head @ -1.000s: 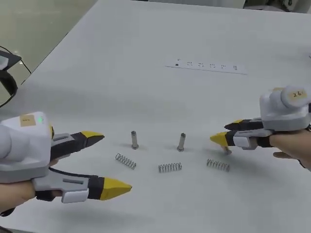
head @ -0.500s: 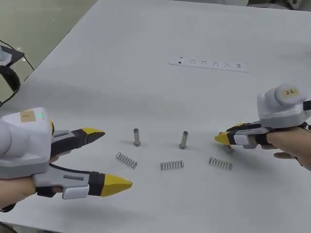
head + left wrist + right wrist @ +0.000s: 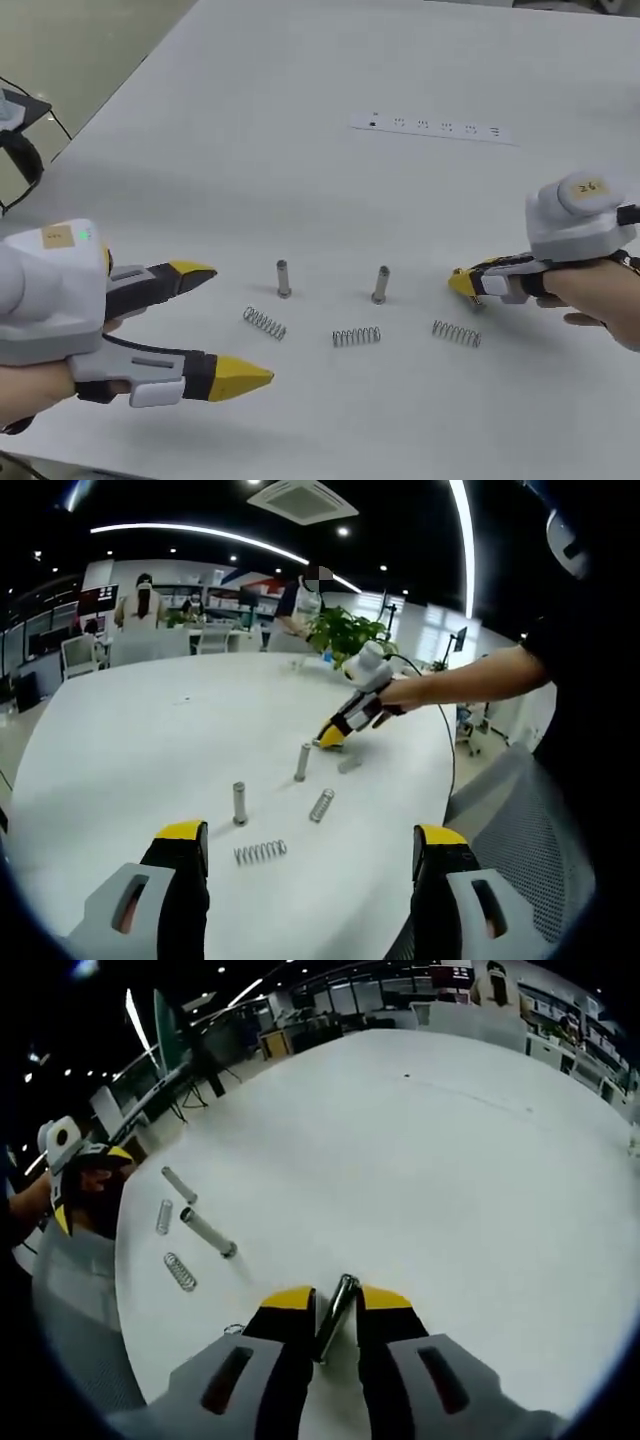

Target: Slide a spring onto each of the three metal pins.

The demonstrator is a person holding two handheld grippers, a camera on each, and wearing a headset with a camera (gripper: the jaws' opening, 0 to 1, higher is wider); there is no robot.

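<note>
**Q:** What is shown on the worktop (image 3: 330, 200)?

**A:** Three springs are seen lying in a row toward the near edge: the left spring (image 3: 264, 322), the middle spring (image 3: 356, 336) and the right spring (image 3: 456, 333). Just behind them, the left pin (image 3: 283, 279) and the middle pin (image 3: 381, 285) are stood upright, bare.

**Q:** And the third pin (image 3: 345, 1288)?

**A:** It is pictured clamped between the closed jaws of the right gripper (image 3: 337, 1305), at the row's right end. Whether its foot is touching the worktop cannot be told.

**Q:** How is the left gripper (image 3: 215, 323) held?

**A:** Its jaws are spread wide and empty, by the near edge at the row's left end, pointed along the row.

**Q:** On what is the next move judged to turn?

**A:** The right spring is laid just on the near-edge side of the gripped pin, its long axis run along the near edge. It would have to be tipped on end before being threaded. The open jaws are nearest the left spring, well apart from the right one.
</note>
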